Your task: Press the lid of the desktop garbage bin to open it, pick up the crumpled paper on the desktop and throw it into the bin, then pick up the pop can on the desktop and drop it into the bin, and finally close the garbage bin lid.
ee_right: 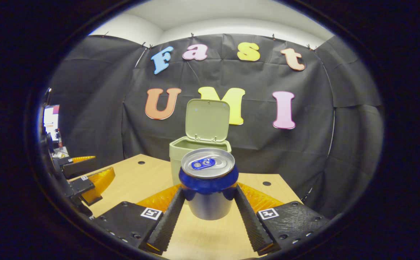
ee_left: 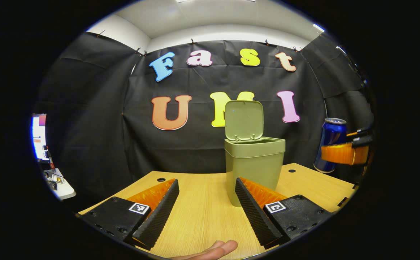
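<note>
Holding pop can (ee_right: 208, 182) clamped in right tongs (ee_right: 210, 206), lifted off tabletop (ee_right: 137, 180) near bin (ee_right: 175, 153); lid (ee_right: 207, 120) up. Left tongs (ee_left: 206, 206) apart, idle. Left: drop can, close lid.

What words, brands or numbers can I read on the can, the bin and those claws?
Pop can: nothing readable; blue side, silver top.
Garbage bin: no writing; plain surface.
Left claw and right claw: no words; each bears a black-and-white square marker on its finger blocks, a pattern rather than text.
Screen at the edge of the left gripper view: too blurred to read.
</note>
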Demonstrator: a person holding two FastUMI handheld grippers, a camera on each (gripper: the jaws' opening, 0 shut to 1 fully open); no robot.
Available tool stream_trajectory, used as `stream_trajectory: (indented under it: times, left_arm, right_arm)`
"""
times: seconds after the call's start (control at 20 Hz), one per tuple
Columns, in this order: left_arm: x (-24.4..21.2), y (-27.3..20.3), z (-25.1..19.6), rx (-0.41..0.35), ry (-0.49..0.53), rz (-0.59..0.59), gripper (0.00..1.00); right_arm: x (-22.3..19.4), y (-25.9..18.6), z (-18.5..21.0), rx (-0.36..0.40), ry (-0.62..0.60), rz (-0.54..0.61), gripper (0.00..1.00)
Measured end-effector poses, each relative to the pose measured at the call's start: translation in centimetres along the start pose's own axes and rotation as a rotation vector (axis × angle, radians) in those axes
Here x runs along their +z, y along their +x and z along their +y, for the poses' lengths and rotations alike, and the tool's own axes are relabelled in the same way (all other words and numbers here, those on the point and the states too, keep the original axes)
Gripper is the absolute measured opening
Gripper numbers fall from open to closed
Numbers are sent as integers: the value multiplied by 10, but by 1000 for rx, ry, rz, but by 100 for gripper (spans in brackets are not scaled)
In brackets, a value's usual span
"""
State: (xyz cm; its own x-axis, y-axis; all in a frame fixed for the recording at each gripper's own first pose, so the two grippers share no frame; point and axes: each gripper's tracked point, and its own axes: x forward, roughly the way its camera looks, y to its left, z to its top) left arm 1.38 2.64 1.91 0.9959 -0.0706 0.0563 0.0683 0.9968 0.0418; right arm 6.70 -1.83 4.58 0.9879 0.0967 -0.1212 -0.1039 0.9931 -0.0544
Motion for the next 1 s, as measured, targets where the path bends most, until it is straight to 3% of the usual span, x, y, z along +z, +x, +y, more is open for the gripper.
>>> stream_trajectory:
  times: [0.1,0.15,0.2,0.6,0.85,1.0]
  left_arm:
    - [-3,2,1,-1,-6,10,100]
    - [-3,2,3,3,-5,8,95]
    - [-2,3,5,6,-2,3,100]
    - [-19,15,8,-22,-45,51,100]
    - [-20,16,16,-27,-65,53,100]
    - [-23,18,20,-25,-85,59,100]
  right_arm:
    - [23,14,4,21,-4,12,81]
    - [36,22,6,25,-13,7,82]
    - [48,31,5,20,-26,4,81]
    - [130,117,-17,-29,47,16,81]
    - [148,177,-20,-23,85,59,81]
    - [138,207,-5,-1,97,130,81]
